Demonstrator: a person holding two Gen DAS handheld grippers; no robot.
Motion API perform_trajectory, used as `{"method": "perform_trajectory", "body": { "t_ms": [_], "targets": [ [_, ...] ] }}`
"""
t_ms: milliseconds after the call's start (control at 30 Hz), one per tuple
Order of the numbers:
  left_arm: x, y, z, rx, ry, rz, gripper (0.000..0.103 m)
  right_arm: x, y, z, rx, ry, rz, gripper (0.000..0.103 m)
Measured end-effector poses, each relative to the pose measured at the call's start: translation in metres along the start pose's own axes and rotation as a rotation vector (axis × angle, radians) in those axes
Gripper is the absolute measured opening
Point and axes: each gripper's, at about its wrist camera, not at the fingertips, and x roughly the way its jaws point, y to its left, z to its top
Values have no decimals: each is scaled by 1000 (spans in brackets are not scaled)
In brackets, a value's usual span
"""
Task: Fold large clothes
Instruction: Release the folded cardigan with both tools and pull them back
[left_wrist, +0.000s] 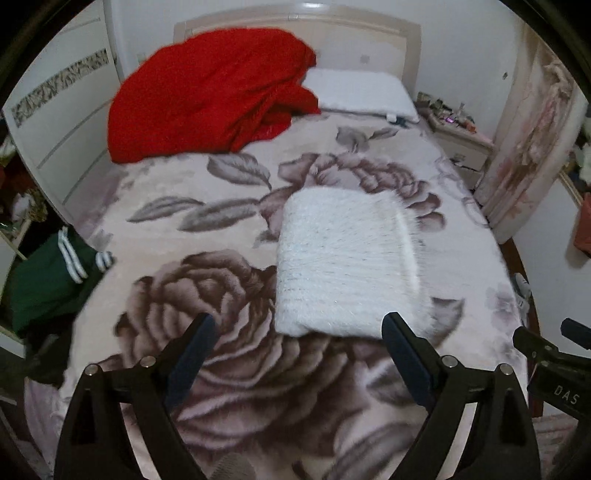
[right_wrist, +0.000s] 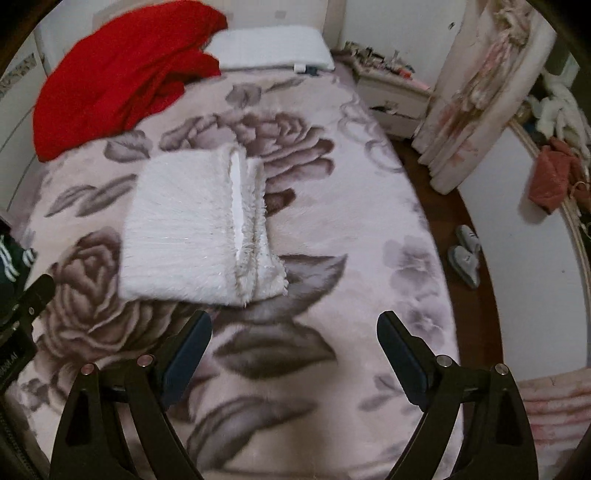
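Open floral blanket (left_wrist: 236, 369) stretches between both grippers and the folded white sweater (left_wrist: 343, 266) — nothing lies on that near strip. The left gripper (left_wrist: 297, 332) and right gripper (right_wrist: 293, 328) both hang with jaws spread wide and nothing between them. The sweater sits mid-bed, with bare blanket around every side. Farther back, a heaped red garment (left_wrist: 210, 92) and a white pillow (left_wrist: 362, 96) fill the head end. At the left edge a green striped garment (left_wrist: 51, 280) crowds the bedside. On the right, slippers (right_wrist: 465, 254) lie on the floor beside a leaning floral panel (right_wrist: 476, 92) — a narrow lane.
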Motion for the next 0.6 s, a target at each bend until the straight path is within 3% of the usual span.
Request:
{"method": "perform_trajectory", "body": {
  "t_ms": [300, 600],
  "targets": [
    [-188, -13, -20, -19, -106, 17, 92, -200, -46, -42, 6, -154, 0, 93],
    [-330, -16, -45, -48, -193, 43, 92, -362, -75, -92, -24, -279, 33, 93]
  ]
}}
